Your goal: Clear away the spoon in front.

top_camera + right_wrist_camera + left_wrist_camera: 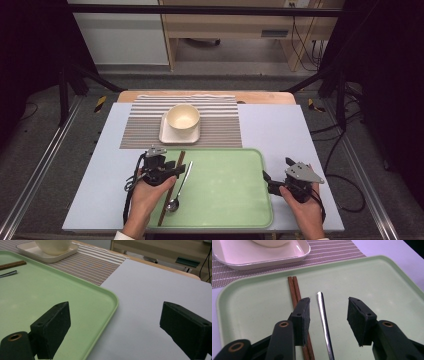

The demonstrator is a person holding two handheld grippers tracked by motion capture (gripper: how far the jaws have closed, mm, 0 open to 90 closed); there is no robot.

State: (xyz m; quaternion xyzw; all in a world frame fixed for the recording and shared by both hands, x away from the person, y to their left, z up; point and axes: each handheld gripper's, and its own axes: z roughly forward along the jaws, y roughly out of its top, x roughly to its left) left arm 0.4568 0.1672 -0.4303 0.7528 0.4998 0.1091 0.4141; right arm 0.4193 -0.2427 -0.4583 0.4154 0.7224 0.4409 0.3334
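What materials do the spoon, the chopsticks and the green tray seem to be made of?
Spoon: likely polished metal, as its thin handle is silvery and mirrors light. Chopsticks: probably wood, reddish brown and matte; a lacquered or plastic imitation cannot be excluded. Tray: looks like plastic or melamine, pale green with faint speckles, a soft sheen and a smoothly moulded raised rim.

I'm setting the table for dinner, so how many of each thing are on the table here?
Green tray: 1
Spoon: 1
Chopsticks: 2
Bowl: 1
Square plate: 1
Striped placemat: 1
Total: 7
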